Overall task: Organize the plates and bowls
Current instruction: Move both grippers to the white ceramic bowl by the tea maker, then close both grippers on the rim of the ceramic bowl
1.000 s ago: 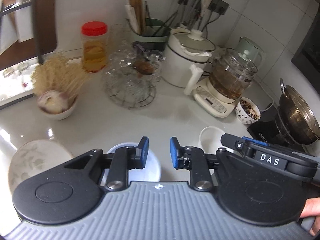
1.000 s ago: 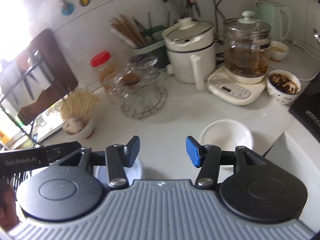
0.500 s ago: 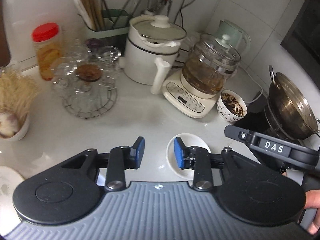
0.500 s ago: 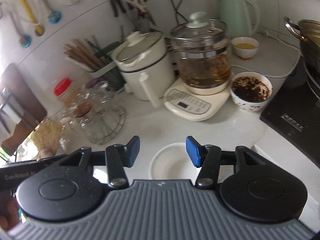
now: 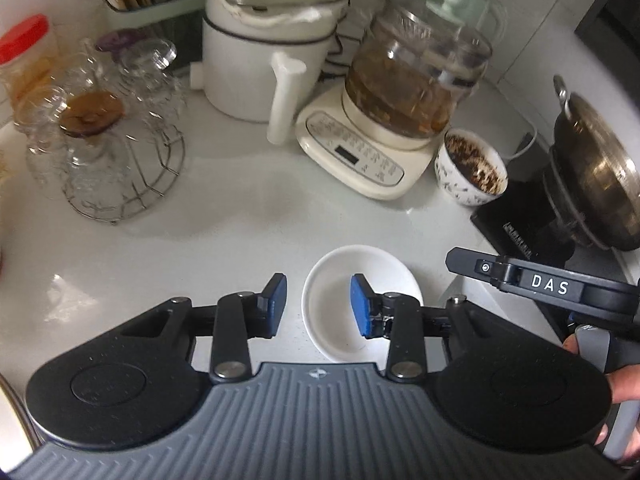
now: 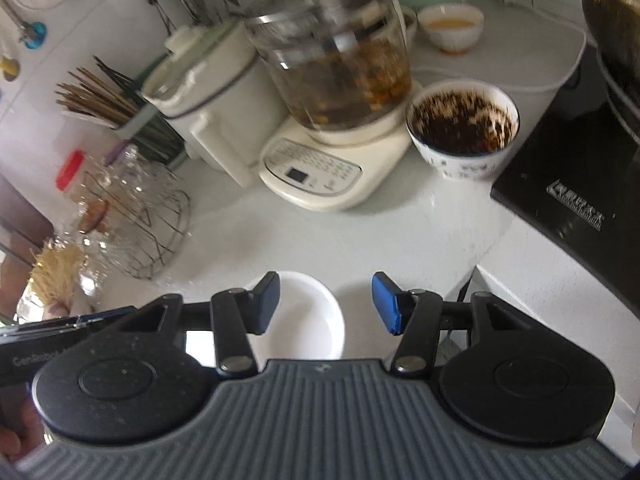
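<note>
Near the front edge of the white counter (image 5: pixel 224 216), just ahead of the glass kettle (image 5: pixel 412 80) on its cream base, sits a small white bowl (image 5: pixel 340 300). The left gripper (image 5: pixel 318 304) hangs over it with jaws spread wide, holding nothing; its right pad covers part of the bowl's inside and its body hides the near rim. From the right wrist view the right gripper (image 6: pixel 326 302) also stands wide and empty, its left finger across the bowl (image 6: pixel 308 316), whose near half is cut off by the gripper body. Right of the kettle stands a patterned bowl (image 6: pixel 462 128) of dark bits; left of it, a white cooker (image 5: pixel 264 32) and a blurred wire rack of glasses (image 5: pixel 100 132). A dark wok (image 5: pixel 596 172) is clipped by the frame edge.
</note>
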{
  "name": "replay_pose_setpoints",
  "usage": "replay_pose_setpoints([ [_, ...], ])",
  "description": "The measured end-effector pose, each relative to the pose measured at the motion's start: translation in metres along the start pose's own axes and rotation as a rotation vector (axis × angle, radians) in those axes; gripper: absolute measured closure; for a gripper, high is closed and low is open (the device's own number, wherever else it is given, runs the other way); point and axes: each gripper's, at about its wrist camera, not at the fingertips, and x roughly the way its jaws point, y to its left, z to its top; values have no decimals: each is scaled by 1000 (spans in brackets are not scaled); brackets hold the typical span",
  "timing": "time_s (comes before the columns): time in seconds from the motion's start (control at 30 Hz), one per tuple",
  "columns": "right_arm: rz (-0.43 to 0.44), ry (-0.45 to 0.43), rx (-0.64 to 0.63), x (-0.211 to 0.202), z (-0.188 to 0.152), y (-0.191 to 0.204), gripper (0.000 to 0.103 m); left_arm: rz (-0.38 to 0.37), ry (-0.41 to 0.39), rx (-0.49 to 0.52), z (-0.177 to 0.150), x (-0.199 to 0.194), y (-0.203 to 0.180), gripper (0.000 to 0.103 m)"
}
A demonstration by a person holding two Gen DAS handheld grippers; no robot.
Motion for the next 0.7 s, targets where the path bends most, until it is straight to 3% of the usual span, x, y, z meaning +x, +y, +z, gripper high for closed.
replay_pose_setpoints([
  [0.4, 76, 166, 77, 50, 0, -29, 51, 12, 114, -86, -6, 61, 10, 63],
  [0.7, 140, 260, 99, 75, -4, -36, 74, 14, 122, -114, -14, 78, 16, 70],
])
